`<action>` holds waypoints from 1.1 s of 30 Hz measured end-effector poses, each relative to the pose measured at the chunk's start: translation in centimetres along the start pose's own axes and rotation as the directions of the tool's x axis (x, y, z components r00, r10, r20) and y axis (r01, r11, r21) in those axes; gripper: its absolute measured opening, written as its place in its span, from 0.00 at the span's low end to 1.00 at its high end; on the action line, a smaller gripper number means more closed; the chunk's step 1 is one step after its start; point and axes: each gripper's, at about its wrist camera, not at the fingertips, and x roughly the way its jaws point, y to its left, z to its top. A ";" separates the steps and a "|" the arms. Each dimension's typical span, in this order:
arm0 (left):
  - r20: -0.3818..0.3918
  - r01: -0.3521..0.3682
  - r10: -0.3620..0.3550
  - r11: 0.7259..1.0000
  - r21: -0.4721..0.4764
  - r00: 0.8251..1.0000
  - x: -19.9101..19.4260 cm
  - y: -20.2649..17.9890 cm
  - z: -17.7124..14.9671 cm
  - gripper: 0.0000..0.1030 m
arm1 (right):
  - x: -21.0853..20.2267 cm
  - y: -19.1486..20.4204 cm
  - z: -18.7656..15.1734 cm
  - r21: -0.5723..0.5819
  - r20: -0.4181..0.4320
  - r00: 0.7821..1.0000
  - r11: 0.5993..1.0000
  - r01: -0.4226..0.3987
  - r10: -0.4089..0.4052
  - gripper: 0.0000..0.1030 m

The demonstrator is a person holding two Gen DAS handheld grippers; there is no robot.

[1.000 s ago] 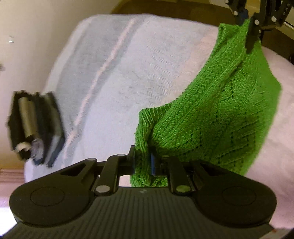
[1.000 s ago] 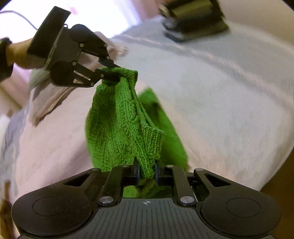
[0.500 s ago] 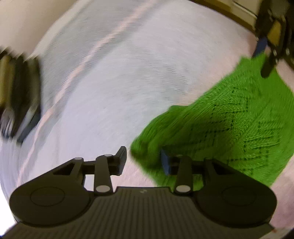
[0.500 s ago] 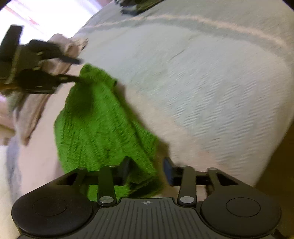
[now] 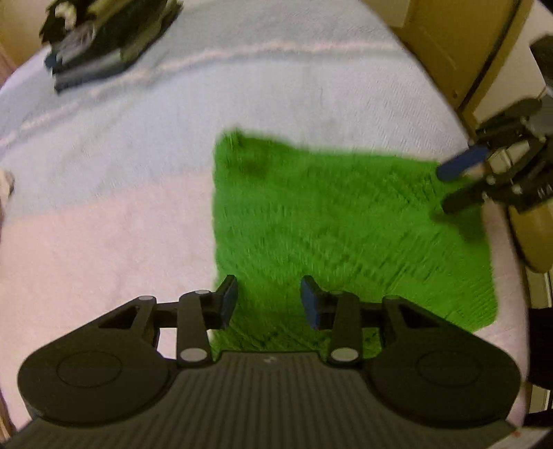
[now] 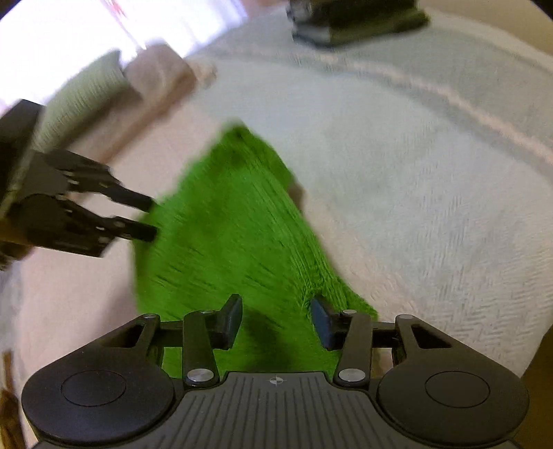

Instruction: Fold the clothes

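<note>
A green knitted garment [image 5: 338, 224] lies flat as a folded rectangle on the pale bedspread [image 5: 103, 241]. My left gripper [image 5: 269, 300] is open just above its near edge, nothing between the fingers. In the left wrist view my right gripper [image 5: 452, 188] shows at the garment's right side, open. From the right wrist view the same green knit [image 6: 224, 235] spreads ahead, with my right gripper [image 6: 276, 321] open over its near corner. My left gripper [image 6: 148, 217] stands open at the knit's left edge there. Both views are motion-blurred.
A stack of dark folded clothes [image 5: 103, 41] sits at the far end of the bed, seen also as a dark pile [image 6: 356, 20]. Beige and grey-green folded cloth [image 6: 114, 96] lies far left. A wooden door [image 5: 459, 45] stands beyond the bed's right edge.
A second ago both grippers held the green knit up by its corners. They lowered it onto the bed, opened and let it go; it now lies flat.
</note>
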 end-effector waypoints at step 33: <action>0.169 0.016 0.090 0.839 -0.545 0.982 -3.4 0.3 -4.2 0.33 | 2.7 4.8 8.8 -0.284 -0.047 0.996 0.954 -0.092 0.082 0.30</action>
